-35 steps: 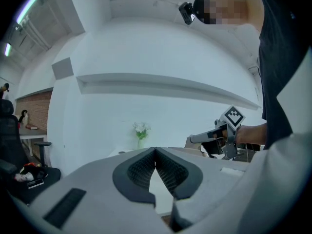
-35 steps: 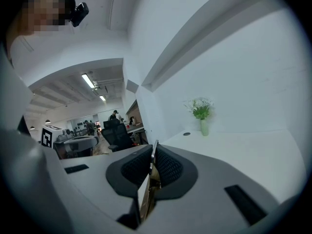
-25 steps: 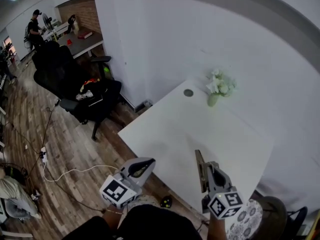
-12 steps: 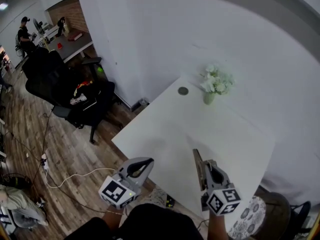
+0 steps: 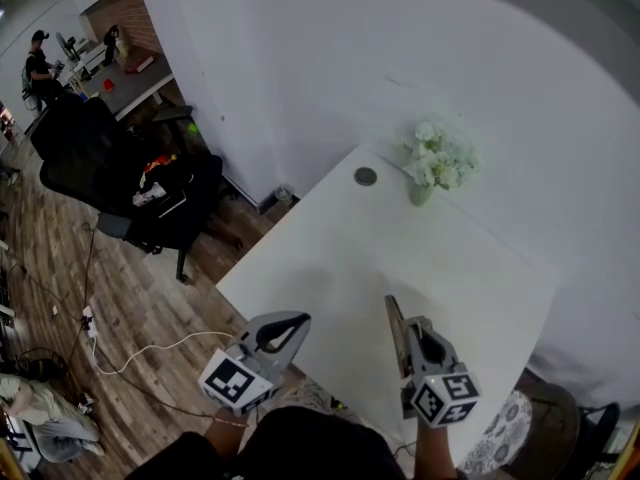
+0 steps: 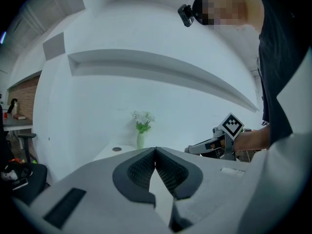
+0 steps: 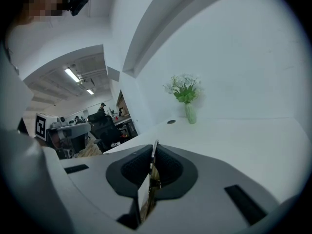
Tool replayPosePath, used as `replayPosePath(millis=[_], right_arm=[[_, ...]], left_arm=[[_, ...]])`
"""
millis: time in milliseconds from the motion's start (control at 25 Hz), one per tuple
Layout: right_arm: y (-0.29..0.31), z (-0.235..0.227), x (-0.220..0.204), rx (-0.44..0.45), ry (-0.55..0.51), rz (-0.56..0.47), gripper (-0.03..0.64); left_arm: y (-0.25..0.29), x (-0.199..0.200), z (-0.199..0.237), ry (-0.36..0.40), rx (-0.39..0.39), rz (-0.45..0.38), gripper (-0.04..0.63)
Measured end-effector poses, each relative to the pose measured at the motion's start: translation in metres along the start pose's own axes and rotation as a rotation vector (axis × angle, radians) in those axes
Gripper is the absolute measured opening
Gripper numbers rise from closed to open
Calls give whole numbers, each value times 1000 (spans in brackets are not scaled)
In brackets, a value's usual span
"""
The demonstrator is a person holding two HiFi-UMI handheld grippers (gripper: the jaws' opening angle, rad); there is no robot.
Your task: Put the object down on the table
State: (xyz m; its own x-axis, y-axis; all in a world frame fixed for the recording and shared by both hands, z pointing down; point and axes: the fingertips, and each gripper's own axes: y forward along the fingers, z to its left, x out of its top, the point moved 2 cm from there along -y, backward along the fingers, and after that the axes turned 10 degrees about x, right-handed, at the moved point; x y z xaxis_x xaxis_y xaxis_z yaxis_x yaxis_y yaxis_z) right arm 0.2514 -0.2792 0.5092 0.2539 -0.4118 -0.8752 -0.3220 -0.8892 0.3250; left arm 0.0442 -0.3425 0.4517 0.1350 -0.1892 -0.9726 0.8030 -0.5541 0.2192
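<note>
My right gripper (image 5: 410, 336) hangs over the near edge of the white table (image 5: 470, 268), shut on a thin flat brownish object (image 5: 396, 330) that stands on edge and sticks out forward past the jaws. In the right gripper view the thin object (image 7: 154, 152) shows edge-on, pinched between the dark pads. My left gripper (image 5: 291, 325) is held left of the table's near corner, over the floor, its jaws shut with nothing between them (image 6: 156, 153). The right gripper (image 6: 217, 143) also shows in the left gripper view, off to the right.
A small vase of white flowers (image 5: 436, 164) stands at the table's far side by the wall, with a round grey grommet (image 5: 366, 176) to its left. A black office chair (image 5: 125, 173) and a white cable (image 5: 150, 346) are on the wood floor at left. A person (image 5: 40, 63) stands far off.
The head view has swung a little, so the table and vase sit slightly differently in the picture. Both grippers hold their places and the right one keeps its grip on the thin object.
</note>
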Motion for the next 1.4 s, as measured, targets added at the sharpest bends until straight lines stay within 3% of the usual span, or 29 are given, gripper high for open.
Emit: replayPosePath(millis=[840,1400], right_arm=[[39,-31,-37,-44,62,109,17],[54,-37,-54,-57,82,157,17]], left_arm=[[28,-14,23,-12,-19,65,0],[30,-15,34,-13,-23,66,0]])
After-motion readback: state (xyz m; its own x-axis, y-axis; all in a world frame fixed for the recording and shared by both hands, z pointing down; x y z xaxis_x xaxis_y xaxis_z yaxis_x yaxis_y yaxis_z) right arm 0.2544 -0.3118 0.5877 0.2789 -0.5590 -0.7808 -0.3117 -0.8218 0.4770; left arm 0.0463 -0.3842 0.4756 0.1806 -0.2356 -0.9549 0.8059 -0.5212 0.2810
